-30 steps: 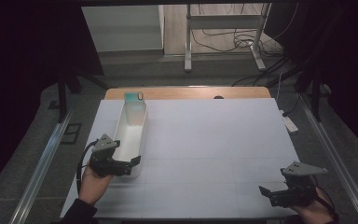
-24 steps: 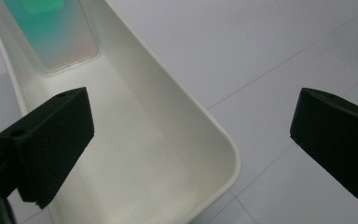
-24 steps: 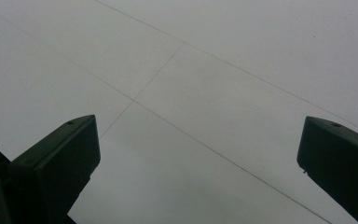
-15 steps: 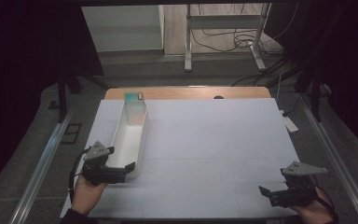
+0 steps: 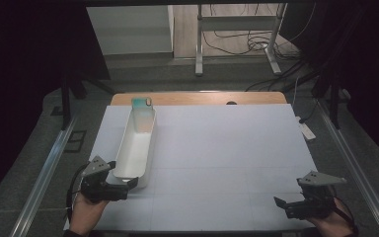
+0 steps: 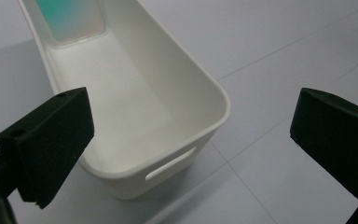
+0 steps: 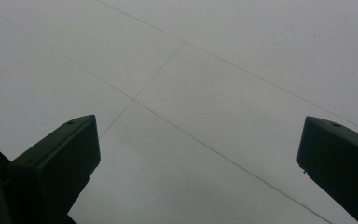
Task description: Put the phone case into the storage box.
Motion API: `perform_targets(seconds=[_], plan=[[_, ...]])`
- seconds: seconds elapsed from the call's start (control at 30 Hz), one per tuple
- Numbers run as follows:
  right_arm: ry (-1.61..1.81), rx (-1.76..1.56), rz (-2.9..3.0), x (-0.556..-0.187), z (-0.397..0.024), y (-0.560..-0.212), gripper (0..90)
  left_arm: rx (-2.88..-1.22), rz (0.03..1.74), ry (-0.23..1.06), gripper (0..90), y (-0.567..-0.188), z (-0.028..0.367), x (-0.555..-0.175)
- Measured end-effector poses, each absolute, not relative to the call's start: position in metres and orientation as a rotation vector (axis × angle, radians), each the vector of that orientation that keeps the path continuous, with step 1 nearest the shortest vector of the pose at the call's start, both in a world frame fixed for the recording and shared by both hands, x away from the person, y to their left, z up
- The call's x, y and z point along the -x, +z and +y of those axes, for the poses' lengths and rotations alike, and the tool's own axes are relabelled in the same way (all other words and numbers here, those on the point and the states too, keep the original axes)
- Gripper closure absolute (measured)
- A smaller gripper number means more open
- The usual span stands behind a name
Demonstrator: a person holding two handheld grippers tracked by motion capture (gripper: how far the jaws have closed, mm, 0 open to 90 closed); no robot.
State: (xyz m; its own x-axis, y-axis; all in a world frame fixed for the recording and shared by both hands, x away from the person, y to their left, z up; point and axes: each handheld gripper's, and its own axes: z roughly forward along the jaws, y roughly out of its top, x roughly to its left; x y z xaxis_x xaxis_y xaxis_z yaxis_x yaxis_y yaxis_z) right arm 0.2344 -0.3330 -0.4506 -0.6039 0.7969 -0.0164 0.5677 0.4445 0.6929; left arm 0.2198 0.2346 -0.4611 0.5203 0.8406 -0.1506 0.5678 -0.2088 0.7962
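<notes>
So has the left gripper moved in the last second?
Yes. The left gripper has drawn back toward the person, from beside the white bin to just off its near end.

From above our side of the table (image 5: 217, 148) we look forward and down, taking in the whole top and the floor beyond. Our left gripper view sits low and close, looking along its jaws into the near end of the bin (image 6: 168, 121), which the high view also shows at the table's left (image 5: 134, 148). Our right gripper view faces down onto bare tabletop (image 7: 214, 84), very near.
</notes>
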Motion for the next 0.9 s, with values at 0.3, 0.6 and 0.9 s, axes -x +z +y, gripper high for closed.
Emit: perform_targets(seconds=[0.3, 0.6, 0.9], plan=[[0.937, -1.164, 2.361, -0.235, -0.333, -0.451, 0.0, -1.893, 1.180, 0.409, 0.6, -0.462, 0.241, -0.209], [0.932, -1.163, 2.359, -0.235, -0.333, -0.451, 0.0, -1.892, 1.203, 0.407, 1.0, -0.465, 0.246, -0.199], [0.929, -1.164, 2.362, -0.235, -0.332, -0.451, 0.0, -1.877, 1.229, 0.413, 1.1, -0.467, 0.251, -0.190]])
